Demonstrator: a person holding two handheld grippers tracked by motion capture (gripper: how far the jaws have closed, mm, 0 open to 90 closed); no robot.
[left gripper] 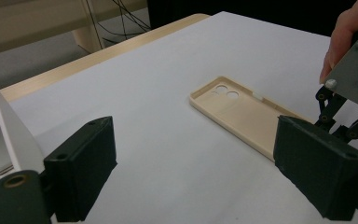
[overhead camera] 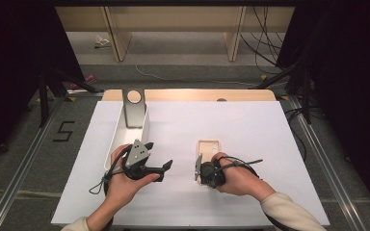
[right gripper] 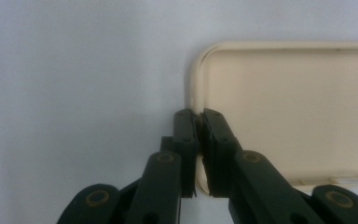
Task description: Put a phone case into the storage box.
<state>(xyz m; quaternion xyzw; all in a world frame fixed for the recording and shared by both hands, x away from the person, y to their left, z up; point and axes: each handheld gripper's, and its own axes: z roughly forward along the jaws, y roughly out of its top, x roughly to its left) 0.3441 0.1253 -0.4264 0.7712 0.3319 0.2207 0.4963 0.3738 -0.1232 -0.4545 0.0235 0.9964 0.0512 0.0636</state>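
A cream phone case (overhead camera: pixel 208 146) lies open side up on the white table (overhead camera: pixel 250 130), right of centre. My right gripper (overhead camera: pixel 203 177) is over the case's near end. In the right gripper view its jaws (right gripper: pixel 199 116) are shut on the raised rim of the case (right gripper: pixel 289 107), one jaw outside and one inside. To the left of the case, a hand holds my left gripper (overhead camera: pixel 159 155) with its jaws wide open and nothing between them. The left gripper view looks between those open jaws (left gripper: pixel 196 168) at the case (left gripper: pixel 242 112), which lies beyond them.
A long white bin (overhead camera: pixel 147 127) stands at the table's left with a grey stand (overhead camera: pixel 134 108) in it; its wall (left gripper: pixel 4 130) is just left of my left gripper. The table's wooden far edge (overhead camera: pixel 188 95) lies behind. Cables run across the floor beyond.
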